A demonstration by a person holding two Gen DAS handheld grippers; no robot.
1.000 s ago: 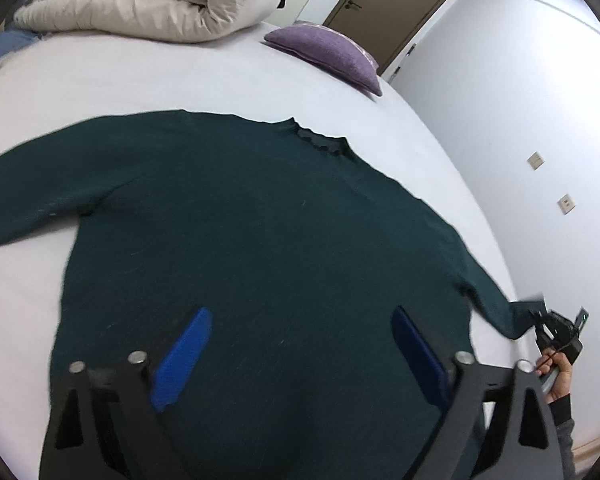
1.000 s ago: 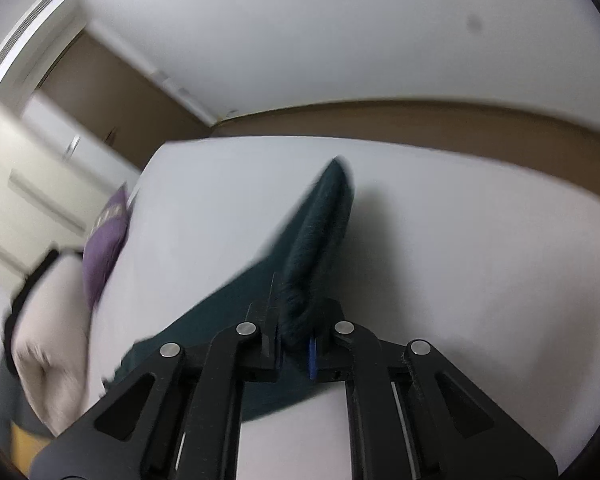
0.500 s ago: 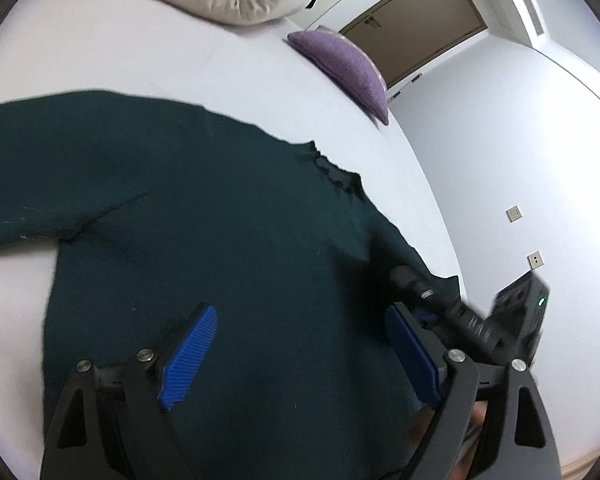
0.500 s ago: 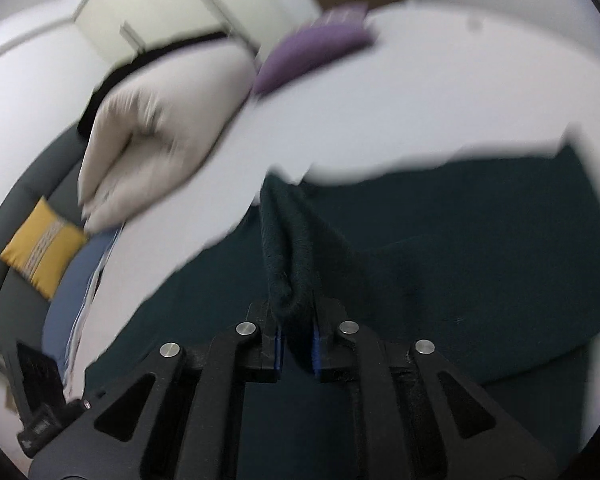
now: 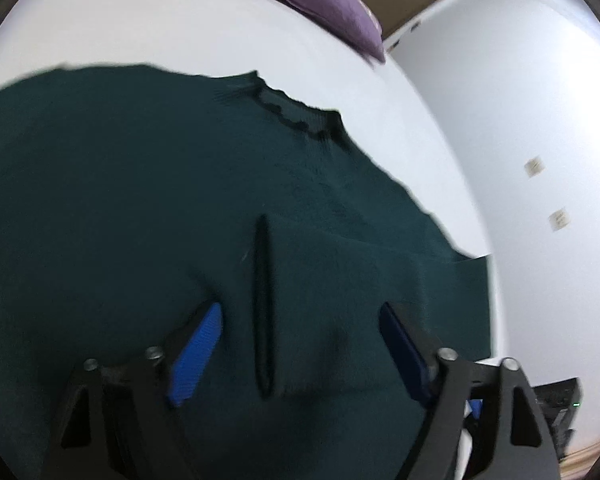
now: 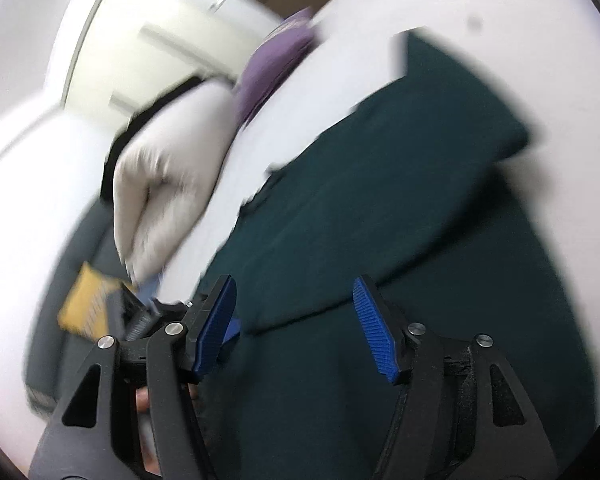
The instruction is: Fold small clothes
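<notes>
Sweater [image 5: 140, 208], dark green, is lying spread on the white bed [image 5: 180, 28] and filling most of the left wrist view, its scalloped collar [image 5: 296, 116] sitting above the centre. One sleeve [image 5: 340, 280] is lying folded in over the body, its cuff edge showing as a dark vertical slit [image 5: 262, 304] in the lower middle of the frame. My left gripper [image 5: 300, 344] is hovering over that cuff with its jaws closing, the cuff sitting in the gap but the blue pads [image 5: 196, 356] not pressing on it, so I am gripping nothing there. A purple pillow [image 5: 324, 8] is resting at the top of the frame, near the far edge of the bed.

In the right wrist view, which is blurring, my right gripper [image 6: 296, 324] is opening its jaws over the sweater [image 6: 380, 208], with the folded sleeve lying loose ahead of its blue pads [image 6: 374, 332] and nothing being pinched. A rolled cream duvet [image 6: 168, 176] is sitting at the centre left, a yellow cushion [image 6: 88, 300] is showing at the lower left, and the purple pillow [image 6: 276, 64] is showing at the upper middle
</notes>
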